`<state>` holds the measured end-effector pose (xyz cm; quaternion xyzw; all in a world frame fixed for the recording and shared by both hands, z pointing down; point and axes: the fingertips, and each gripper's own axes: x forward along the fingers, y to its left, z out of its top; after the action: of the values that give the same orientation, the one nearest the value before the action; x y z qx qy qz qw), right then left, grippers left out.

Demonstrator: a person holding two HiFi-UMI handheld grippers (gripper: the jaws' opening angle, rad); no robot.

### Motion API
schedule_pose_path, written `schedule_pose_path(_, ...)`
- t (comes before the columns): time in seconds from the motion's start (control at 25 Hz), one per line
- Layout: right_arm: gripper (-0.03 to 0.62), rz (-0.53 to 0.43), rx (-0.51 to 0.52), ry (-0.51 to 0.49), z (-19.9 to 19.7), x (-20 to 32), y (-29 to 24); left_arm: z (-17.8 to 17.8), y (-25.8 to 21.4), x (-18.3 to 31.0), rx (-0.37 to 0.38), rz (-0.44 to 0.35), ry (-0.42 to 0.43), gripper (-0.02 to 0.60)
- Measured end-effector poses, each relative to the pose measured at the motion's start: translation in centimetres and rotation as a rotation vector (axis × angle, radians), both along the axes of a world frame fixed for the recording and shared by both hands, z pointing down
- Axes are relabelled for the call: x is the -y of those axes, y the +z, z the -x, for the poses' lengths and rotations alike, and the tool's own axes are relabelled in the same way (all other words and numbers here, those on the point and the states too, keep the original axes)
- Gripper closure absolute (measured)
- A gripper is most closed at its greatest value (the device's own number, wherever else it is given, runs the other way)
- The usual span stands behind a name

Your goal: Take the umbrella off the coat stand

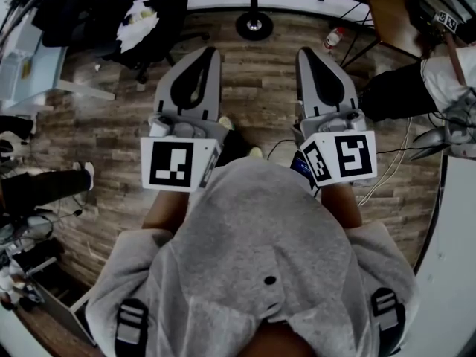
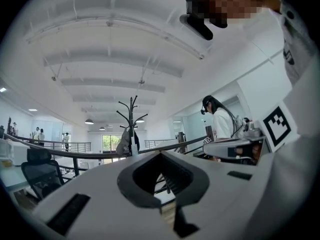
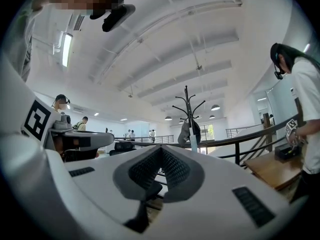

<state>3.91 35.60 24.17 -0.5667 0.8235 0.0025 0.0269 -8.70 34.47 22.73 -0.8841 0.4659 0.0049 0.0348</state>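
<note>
Both pairs of jaws are clamped together with nothing in them. Your left gripper [image 1: 210, 52] and right gripper [image 1: 306, 52] sit side by side, pointing at 12 o'clock over the wood floor [image 1: 253, 110]. The coat stand [image 3: 188, 109] is dead ahead at 12, well apart from both tips. The umbrella [image 3: 193, 143] seems to be that pale slim thing hanging against the pole, just beside a grey garment [image 3: 184, 133]. Another person [image 3: 306, 99] stands at 3 o'clock.

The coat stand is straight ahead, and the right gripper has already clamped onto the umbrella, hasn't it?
Not quite. The right gripper is shut on nothing; the umbrella hangs on the coat stand straight ahead, as the right gripper view shows.
</note>
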Motion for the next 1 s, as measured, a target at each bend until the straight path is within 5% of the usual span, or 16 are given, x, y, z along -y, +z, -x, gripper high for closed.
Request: schedule_pose_path(1.0, 0.580, 0.013, -0.038, 0.005, 0.6, 8.5, 1.2, -0.2, 1.5, 8.7, -0.026, 0.004, 0.024, 0.571)
